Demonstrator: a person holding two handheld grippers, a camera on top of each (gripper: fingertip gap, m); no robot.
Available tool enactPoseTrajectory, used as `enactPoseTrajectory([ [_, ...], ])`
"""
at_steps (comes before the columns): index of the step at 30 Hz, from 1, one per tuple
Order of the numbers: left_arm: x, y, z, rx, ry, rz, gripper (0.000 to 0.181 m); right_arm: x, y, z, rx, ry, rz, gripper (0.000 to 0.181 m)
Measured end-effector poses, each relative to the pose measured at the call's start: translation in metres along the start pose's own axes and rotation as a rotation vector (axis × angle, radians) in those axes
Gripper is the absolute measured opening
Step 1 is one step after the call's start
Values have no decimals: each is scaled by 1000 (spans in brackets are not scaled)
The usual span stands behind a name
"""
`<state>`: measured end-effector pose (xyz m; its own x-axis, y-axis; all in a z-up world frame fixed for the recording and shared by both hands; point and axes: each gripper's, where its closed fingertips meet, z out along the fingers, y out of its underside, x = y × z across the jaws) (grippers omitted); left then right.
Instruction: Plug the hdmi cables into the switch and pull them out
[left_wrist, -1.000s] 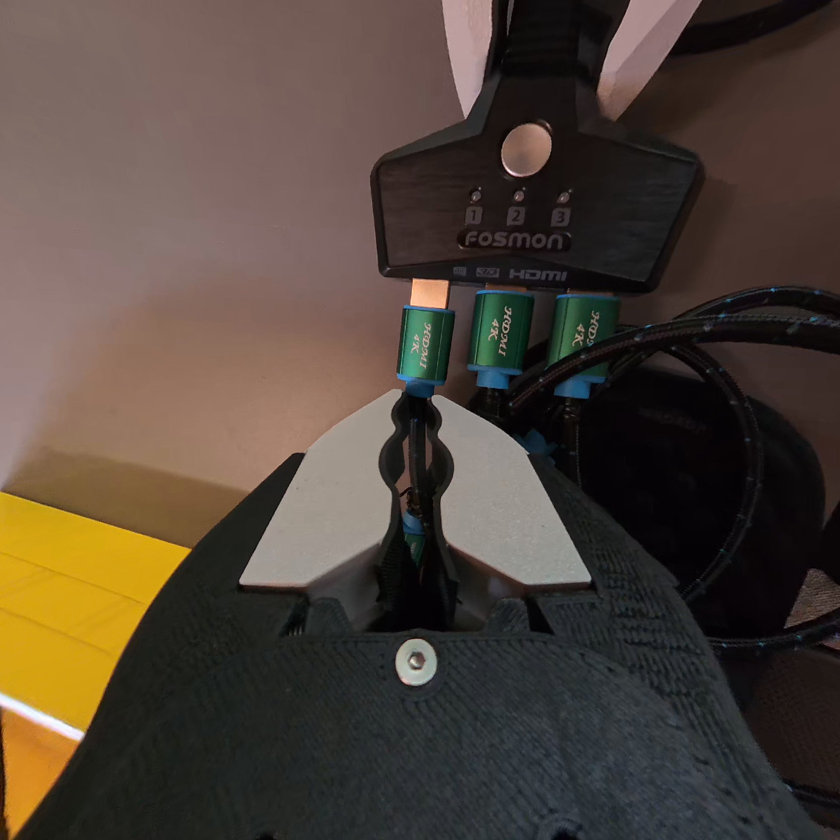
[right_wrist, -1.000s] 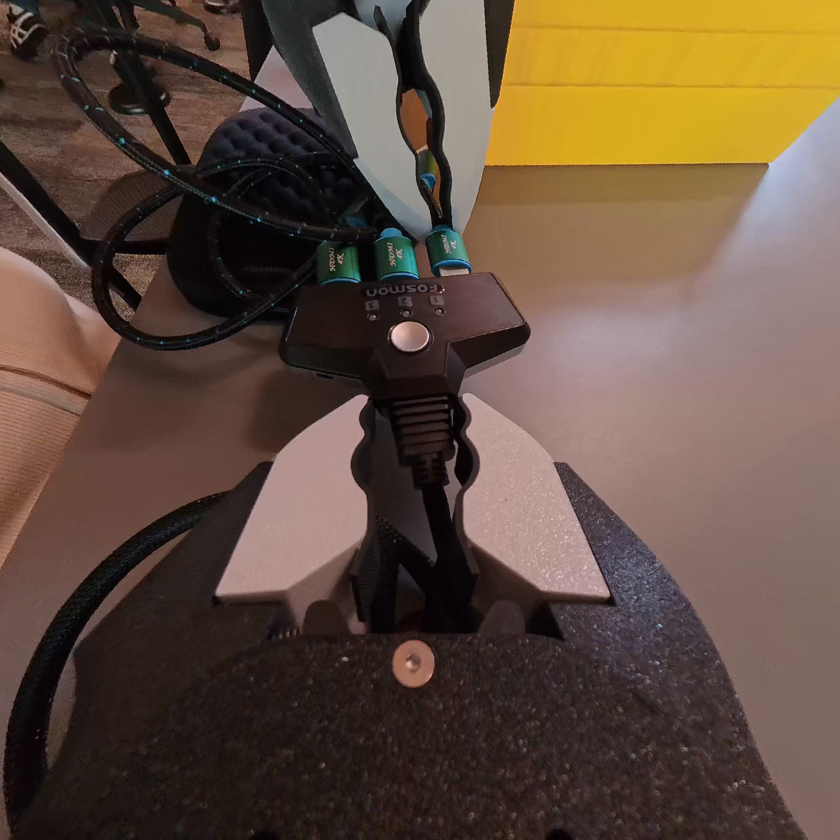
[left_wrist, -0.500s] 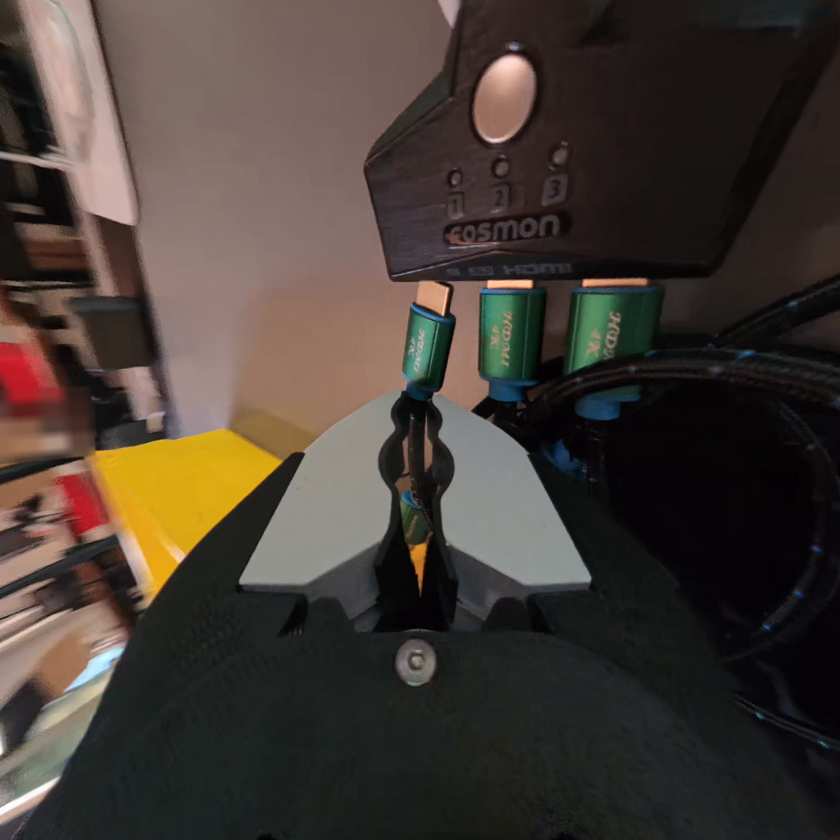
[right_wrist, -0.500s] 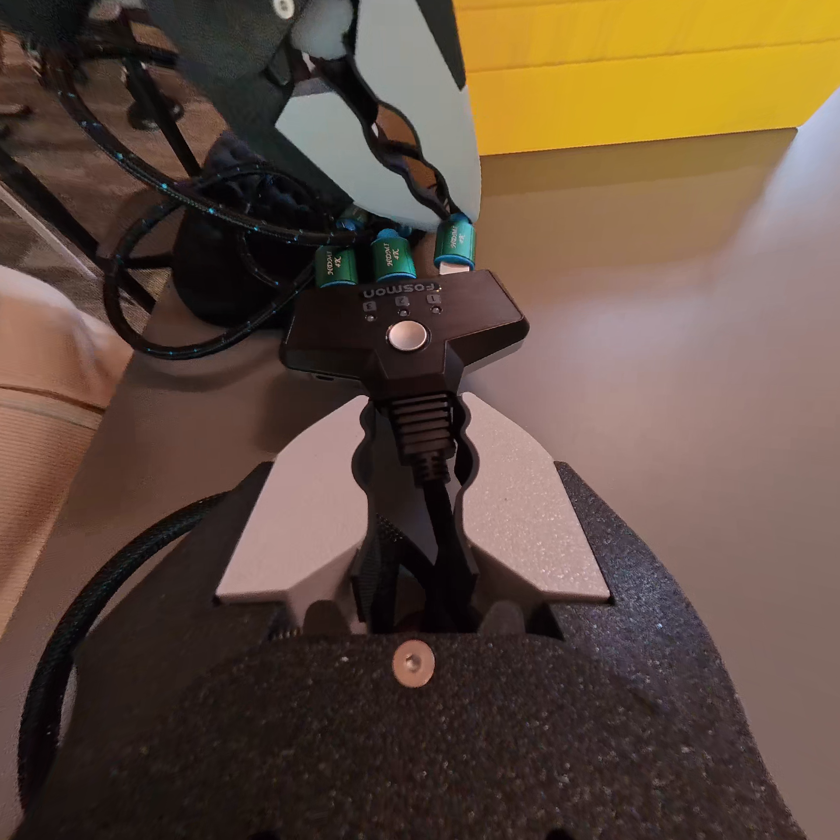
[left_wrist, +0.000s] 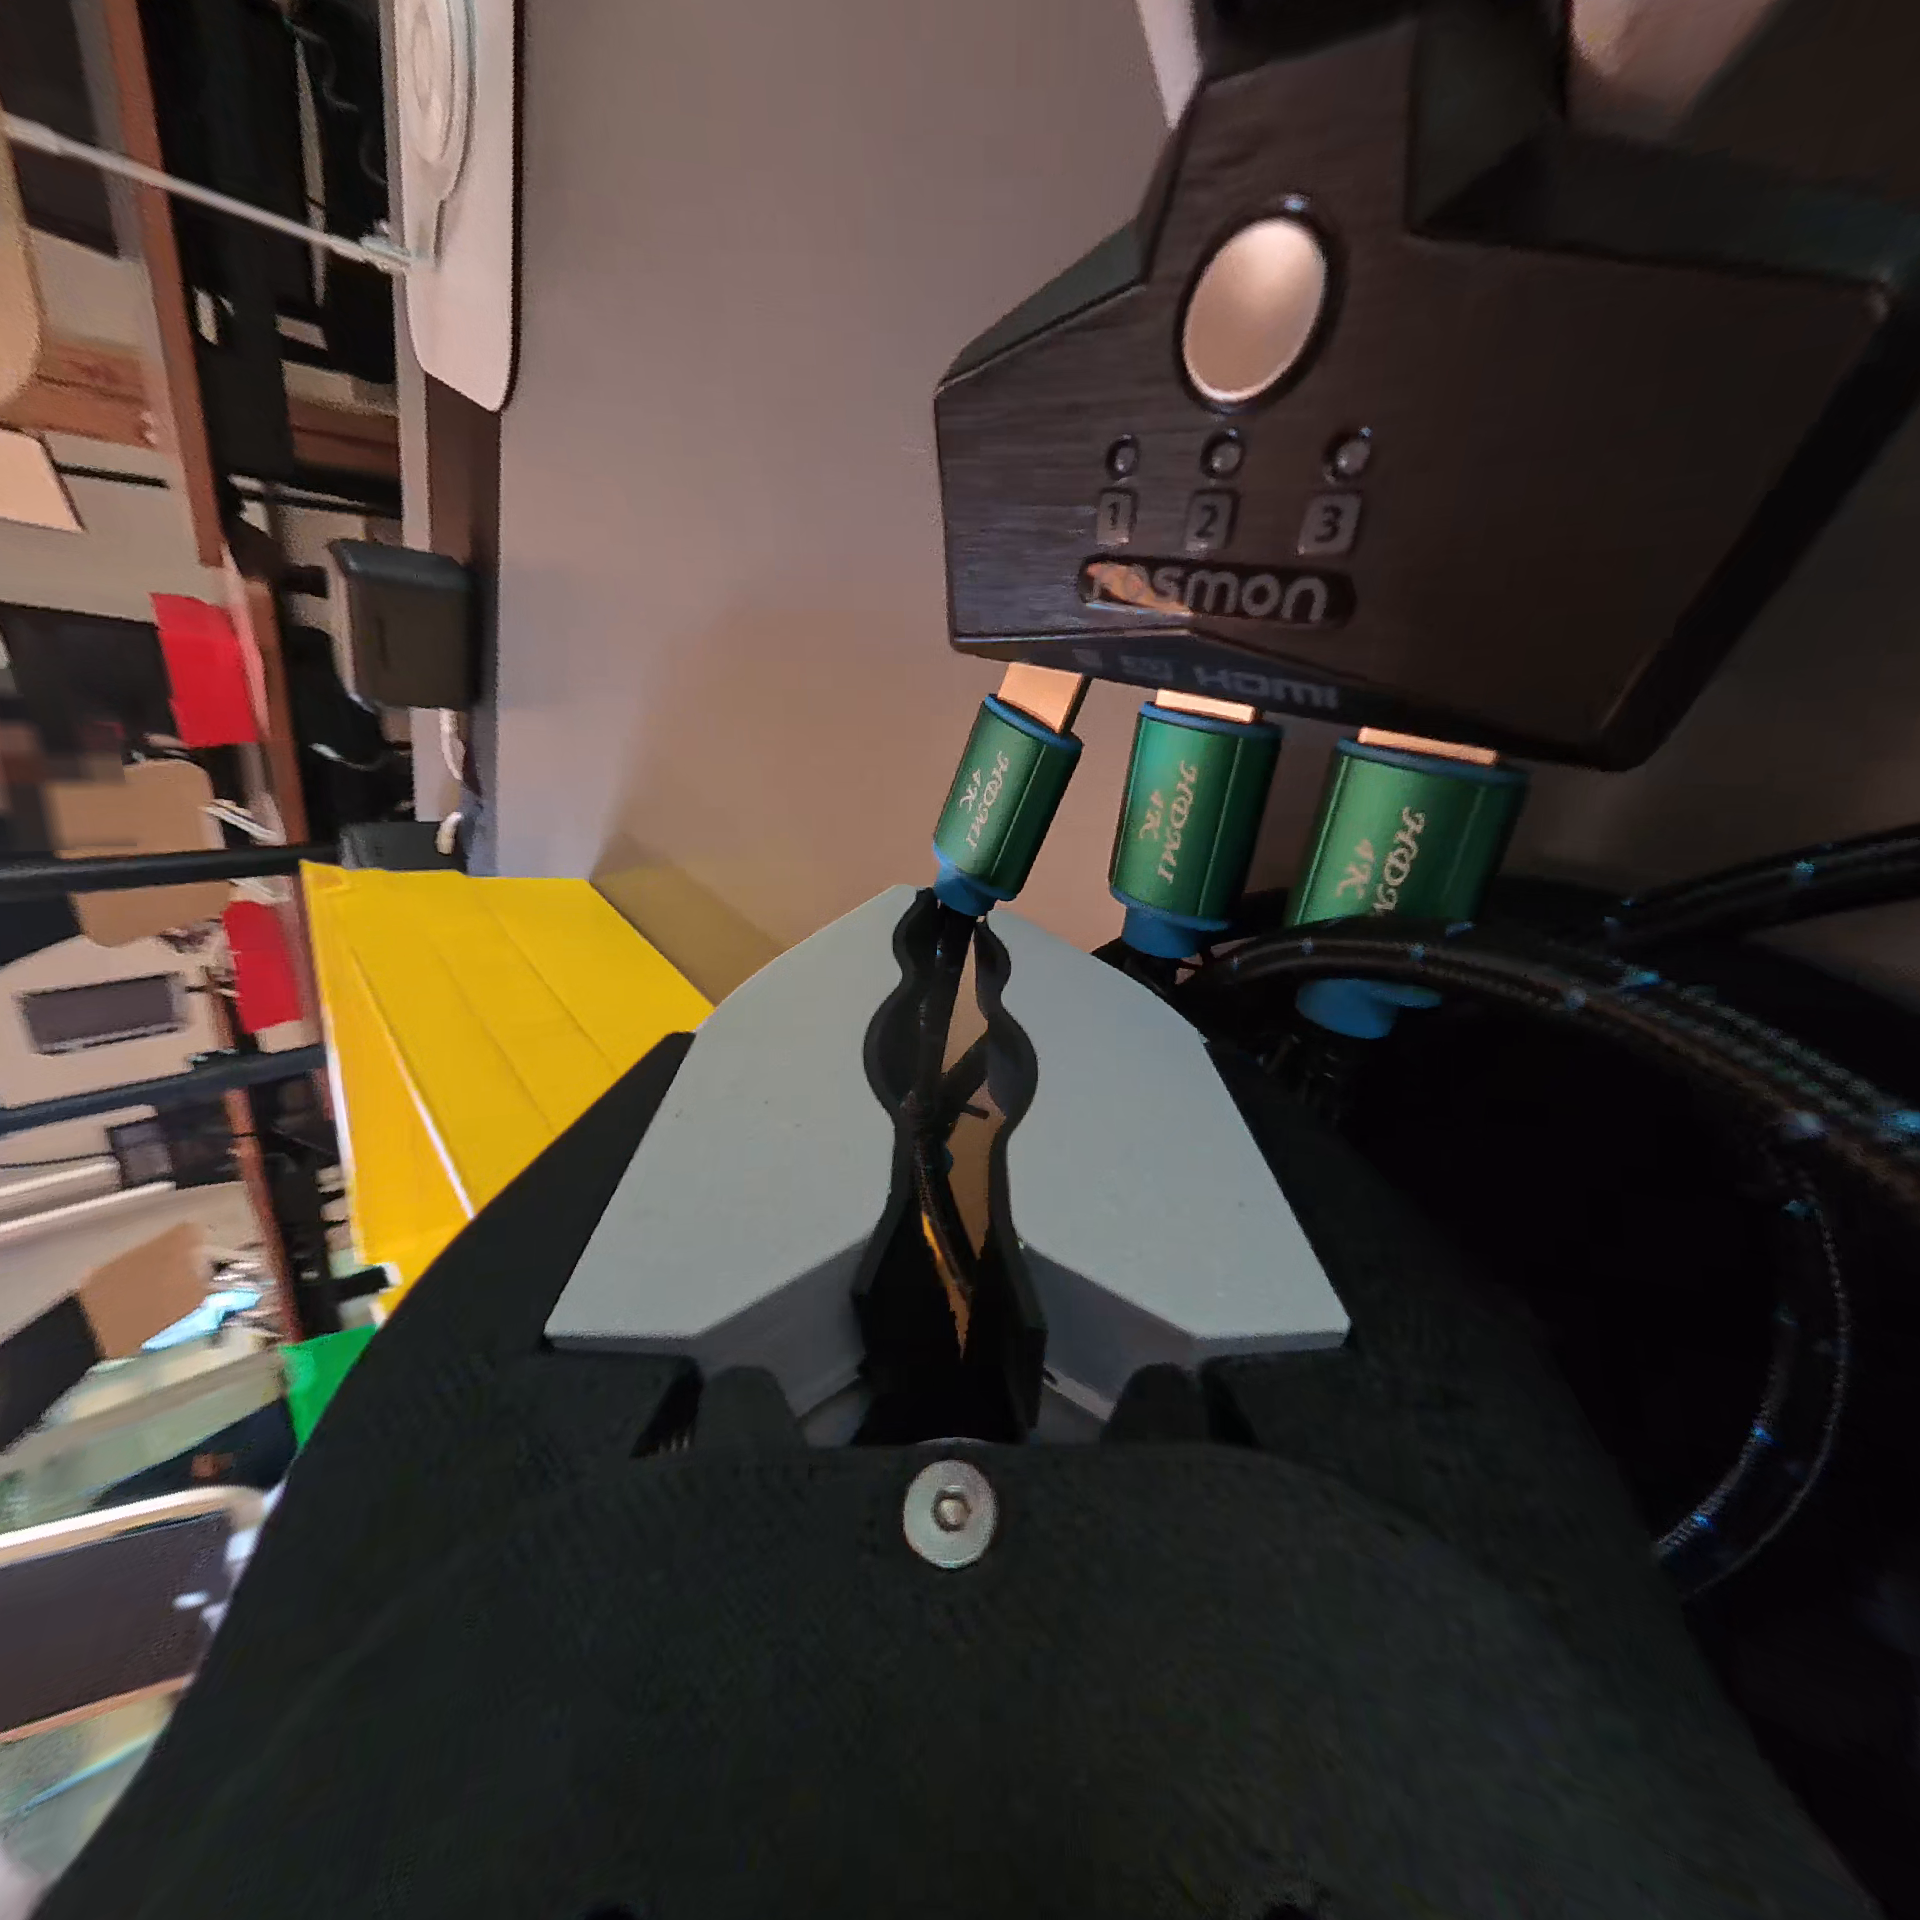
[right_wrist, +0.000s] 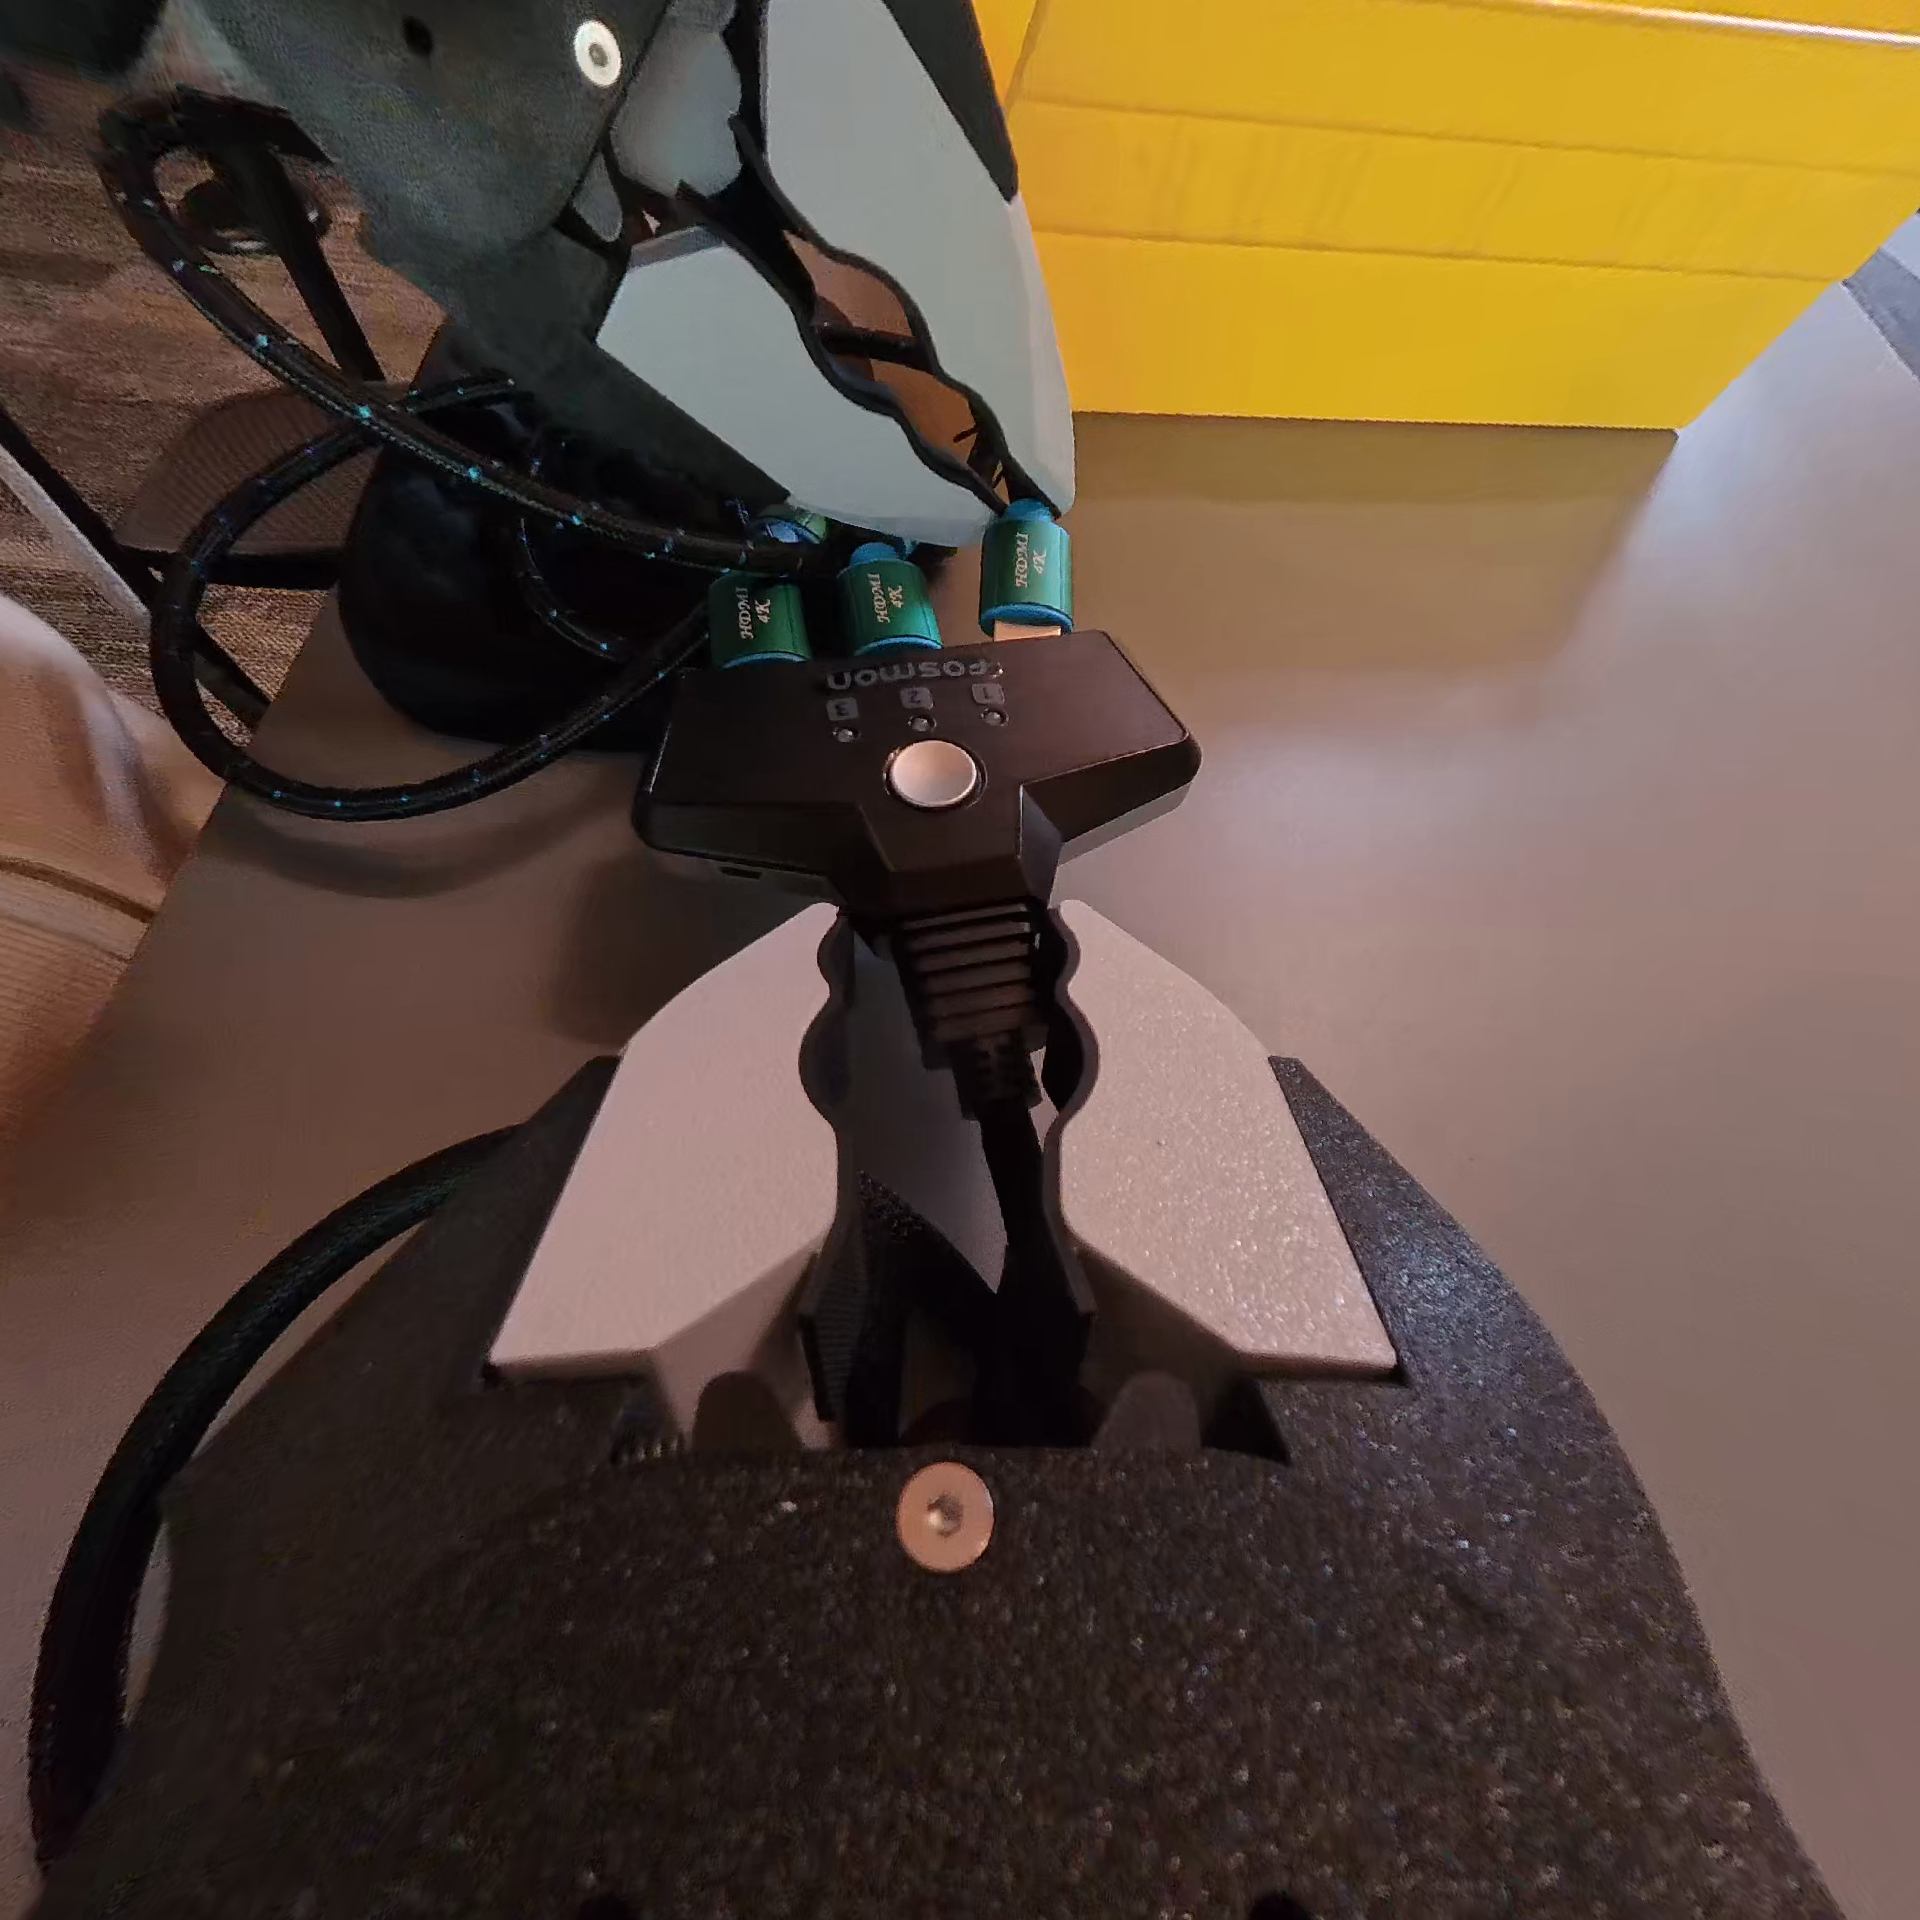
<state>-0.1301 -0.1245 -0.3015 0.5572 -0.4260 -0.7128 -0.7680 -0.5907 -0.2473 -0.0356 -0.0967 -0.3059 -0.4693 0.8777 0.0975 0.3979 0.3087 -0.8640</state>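
Black switch (left_wrist: 1455, 499) carries three green plugs (left_wrist: 1195, 821).

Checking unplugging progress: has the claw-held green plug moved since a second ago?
Yes. The green plug has tilted away from its neighbours, against the switch, more metal showing.

Our left gripper (left_wrist: 951, 920) pinches the braided cable (left_wrist: 928, 1101) behind a tilted green plug (left_wrist: 1003, 805), partly seated in the switch (left_wrist: 1382, 468) just ahead.
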Motion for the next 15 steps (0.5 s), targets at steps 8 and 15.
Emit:
enactPoseTrajectory([
  [8,4,0,2,90,128,-189,6,-1,0,2,-5,4,3,34],
  [15,11,1,-1,215,327,-351,6,-2,2,4,-13,-18,13,34],
])
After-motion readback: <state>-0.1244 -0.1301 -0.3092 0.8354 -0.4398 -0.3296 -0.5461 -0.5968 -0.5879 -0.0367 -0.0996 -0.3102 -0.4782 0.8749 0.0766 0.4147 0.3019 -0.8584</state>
